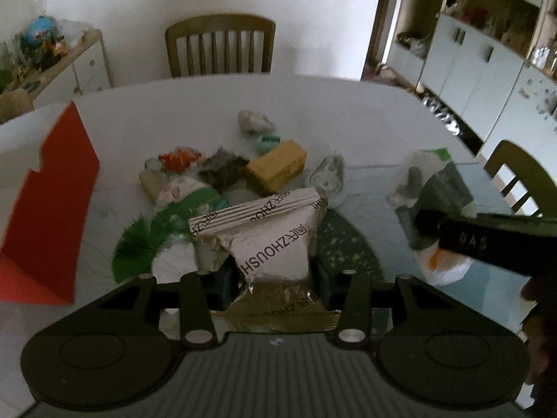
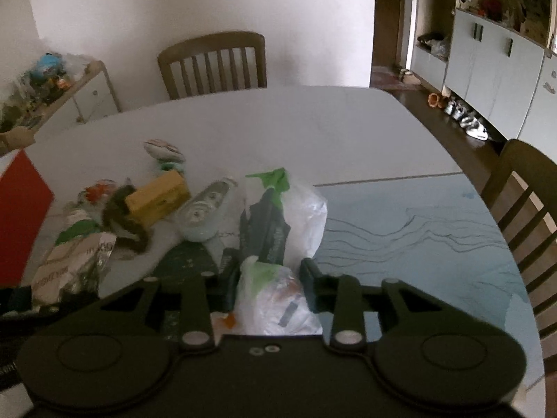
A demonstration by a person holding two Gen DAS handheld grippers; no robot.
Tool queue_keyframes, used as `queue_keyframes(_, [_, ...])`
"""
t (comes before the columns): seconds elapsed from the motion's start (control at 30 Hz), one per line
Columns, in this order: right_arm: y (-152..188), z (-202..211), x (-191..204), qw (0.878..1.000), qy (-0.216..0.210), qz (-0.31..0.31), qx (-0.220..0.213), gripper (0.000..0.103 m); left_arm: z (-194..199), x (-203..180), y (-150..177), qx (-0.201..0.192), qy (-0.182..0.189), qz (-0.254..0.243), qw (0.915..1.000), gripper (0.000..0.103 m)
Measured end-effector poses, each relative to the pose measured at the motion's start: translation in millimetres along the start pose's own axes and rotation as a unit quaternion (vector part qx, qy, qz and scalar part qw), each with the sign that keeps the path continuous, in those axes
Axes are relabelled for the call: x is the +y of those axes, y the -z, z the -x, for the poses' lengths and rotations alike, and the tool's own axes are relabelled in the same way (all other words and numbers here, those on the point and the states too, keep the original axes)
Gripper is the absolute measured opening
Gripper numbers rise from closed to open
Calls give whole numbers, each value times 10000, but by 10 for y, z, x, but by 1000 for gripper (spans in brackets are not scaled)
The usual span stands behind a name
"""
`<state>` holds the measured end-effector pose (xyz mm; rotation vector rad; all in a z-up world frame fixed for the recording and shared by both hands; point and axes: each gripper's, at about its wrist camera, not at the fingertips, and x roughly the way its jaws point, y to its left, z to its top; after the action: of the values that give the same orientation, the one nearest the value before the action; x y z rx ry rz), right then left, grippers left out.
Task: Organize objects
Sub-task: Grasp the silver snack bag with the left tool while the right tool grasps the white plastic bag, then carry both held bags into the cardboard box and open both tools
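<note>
My left gripper is shut on a silver foil packet with dark lettering, held just above the table. The same foil packet shows at the left of the right wrist view. My right gripper is shut on a clear plastic bag with green print and a dark pack inside. That plastic bag and the right gripper's dark arm appear at the right of the left wrist view. A pile of loose items lies beyond: a yellow box, a dark furry piece, a green-and-white packet.
A red box stands at the table's left. A clear plastic blister pack lies mid-table, a small wrapped item farther back. Wooden chairs stand at the far side and right. The white table has bare surface at the right.
</note>
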<state>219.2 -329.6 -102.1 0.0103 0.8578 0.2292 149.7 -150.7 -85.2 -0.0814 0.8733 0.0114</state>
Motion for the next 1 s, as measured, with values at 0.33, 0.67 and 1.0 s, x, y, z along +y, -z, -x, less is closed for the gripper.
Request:
queue_keyframes(0.33, [-12, 532, 435, 9992, -277, 202, -223, 34, 480, 451, -71, -326, 205, 45, 9992, 44])
queue_keyframes(0.67, [-190, 767, 1276, 9948, -737, 596, -371, 34, 882, 1274, -113, -537, 3, 258, 9982, 44])
queue_keyframes(1.0, [-332, 719, 2199, 9869, -1228, 995, -335, 35, 1027, 2147, -259, -680, -357, 493, 9958, 44])
